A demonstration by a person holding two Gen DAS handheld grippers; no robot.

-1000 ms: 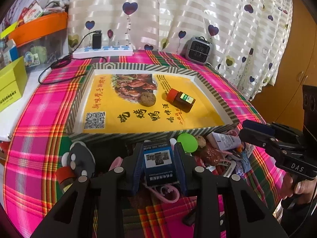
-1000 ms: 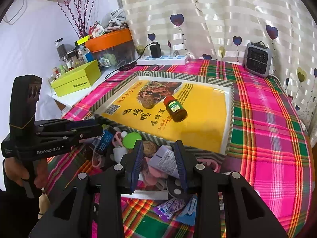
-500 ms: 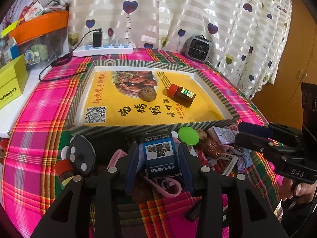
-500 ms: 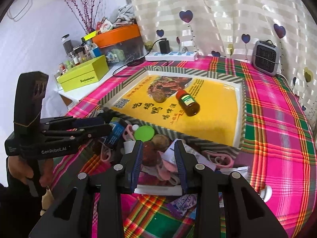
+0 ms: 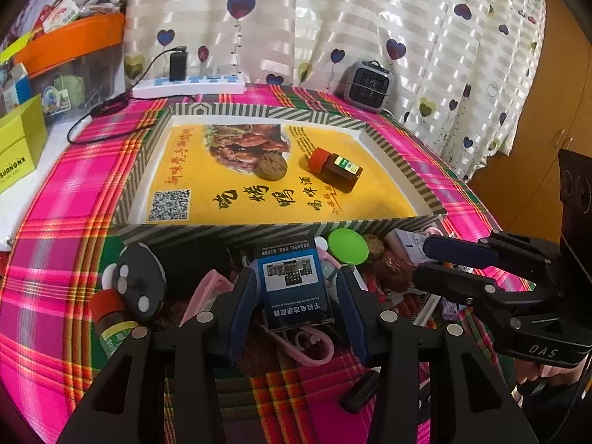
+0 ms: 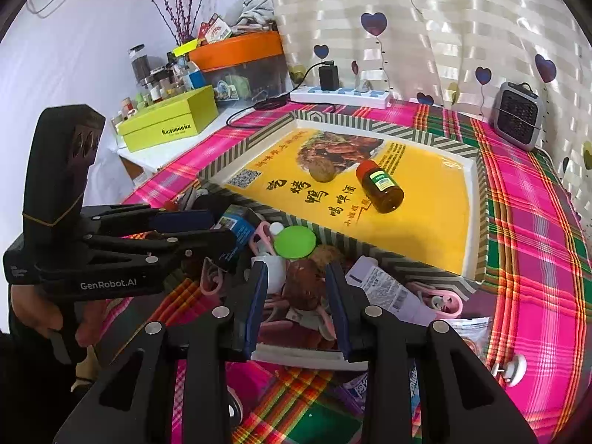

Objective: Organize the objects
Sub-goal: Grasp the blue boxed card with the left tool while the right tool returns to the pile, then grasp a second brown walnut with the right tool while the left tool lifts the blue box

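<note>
My left gripper is shut on a blue and black box and holds it over the pile of small items in front of the striped tray. It shows from the side in the right wrist view. My right gripper is open, its jaws on either side of a brown round object in the pile, apart from it. The tray holds a brown bottle with a red cap and a brown round lump.
The pile holds a green lid, pink clips, a white tube, a black oval piece and a red-capped bottle. A power strip, small heater, yellow-green box and orange bin stand behind.
My left gripper lifted the blue box slightly and drew back. My right gripper moved left and forward over the pile, from the white tube to the brown object.
</note>
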